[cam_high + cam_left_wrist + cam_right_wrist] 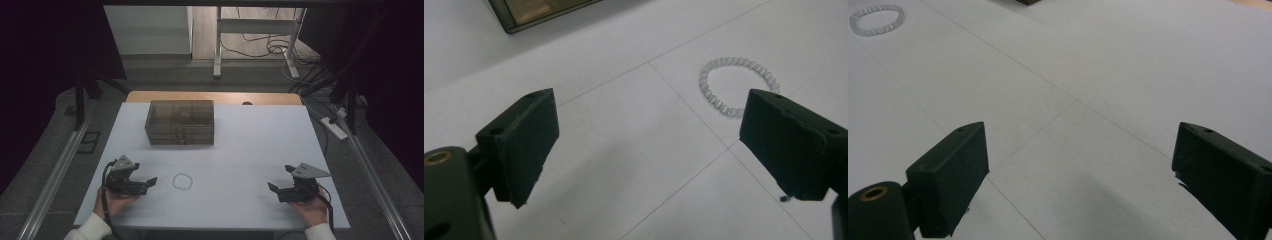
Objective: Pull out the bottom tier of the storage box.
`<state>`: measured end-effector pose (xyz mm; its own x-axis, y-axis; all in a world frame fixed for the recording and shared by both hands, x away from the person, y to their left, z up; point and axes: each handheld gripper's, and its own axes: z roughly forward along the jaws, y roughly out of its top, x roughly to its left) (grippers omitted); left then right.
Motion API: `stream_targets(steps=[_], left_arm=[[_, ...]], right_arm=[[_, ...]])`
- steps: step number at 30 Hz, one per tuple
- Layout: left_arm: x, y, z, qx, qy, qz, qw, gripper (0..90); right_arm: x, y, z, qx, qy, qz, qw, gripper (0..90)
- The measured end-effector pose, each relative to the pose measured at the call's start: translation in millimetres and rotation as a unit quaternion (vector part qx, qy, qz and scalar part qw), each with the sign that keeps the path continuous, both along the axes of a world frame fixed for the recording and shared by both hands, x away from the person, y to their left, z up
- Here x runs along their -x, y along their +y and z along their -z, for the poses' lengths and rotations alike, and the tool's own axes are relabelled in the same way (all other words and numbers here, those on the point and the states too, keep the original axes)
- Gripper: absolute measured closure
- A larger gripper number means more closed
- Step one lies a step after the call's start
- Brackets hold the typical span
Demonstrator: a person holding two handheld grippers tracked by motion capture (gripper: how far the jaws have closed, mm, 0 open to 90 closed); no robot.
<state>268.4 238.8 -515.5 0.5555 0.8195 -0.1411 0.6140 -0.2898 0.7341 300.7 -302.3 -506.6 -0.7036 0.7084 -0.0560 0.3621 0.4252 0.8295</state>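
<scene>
— So, where do things stand, left to right?

— Left gripper [150, 182] rests at the table's eight o'clock, jaws wide and empty. The clear beaded elastic bracelet [182, 181] lies flat on the white table [250, 145] just beside it, at three o'clock from its jaw tips. Right gripper [273, 189] sits at four o'clock, well apart, jaws equally wide, holding nothing.

— And the brown translucent plastic drawer box [180, 122]?

— Twelve o'clock from the bracelet, drawers shut, I think.

— How should the pickup go?

— I'd tilt the left gripper down, straddle one arc of the beads, and close gently so the ring doesn't skid away.
</scene>
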Motion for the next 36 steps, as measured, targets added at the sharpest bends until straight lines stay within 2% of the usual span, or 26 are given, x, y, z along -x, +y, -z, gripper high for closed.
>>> stream_targets(steps=[20, 24, 27, 32, 36], left_arm=[[-0.8, -0.6, -0.9, -0.006, -0.001, 0.001, 1.0, 9.9], [-2.6, -2.4, -2.2, -0.035, -0.011, -0.003, 0.9993, 10.0], [-3.2, -4.4, -2.7, -0.04, -0.014, 0.0, 0.9991, 10.1], [-4.0, -8.0, -3.7, -0.063, -0.023, 0.005, 0.9977, 10.2], [-5.0, -9.9, -5.0, -0.073, -0.032, 0.007, 0.9968, 10.2]], right_arm=[[-0.1, 0.2, 1.2, 0.002, 0.0, 0.006, 1.0, 7.7], [-0.1, -0.4, 0.8, 0.001, 0.0, 0.008, 1.0, 7.7], [-0.2, -0.4, 1.0, 0.002, 0.0, 0.009, 1.0, 7.7], [-0.2, -0.1, 1.5, 0.003, 0.001, 0.009, 1.0, 7.7], [-0.2, -0.3, 1.7, 0.004, 0.002, 0.009, 1.0, 7.7]])
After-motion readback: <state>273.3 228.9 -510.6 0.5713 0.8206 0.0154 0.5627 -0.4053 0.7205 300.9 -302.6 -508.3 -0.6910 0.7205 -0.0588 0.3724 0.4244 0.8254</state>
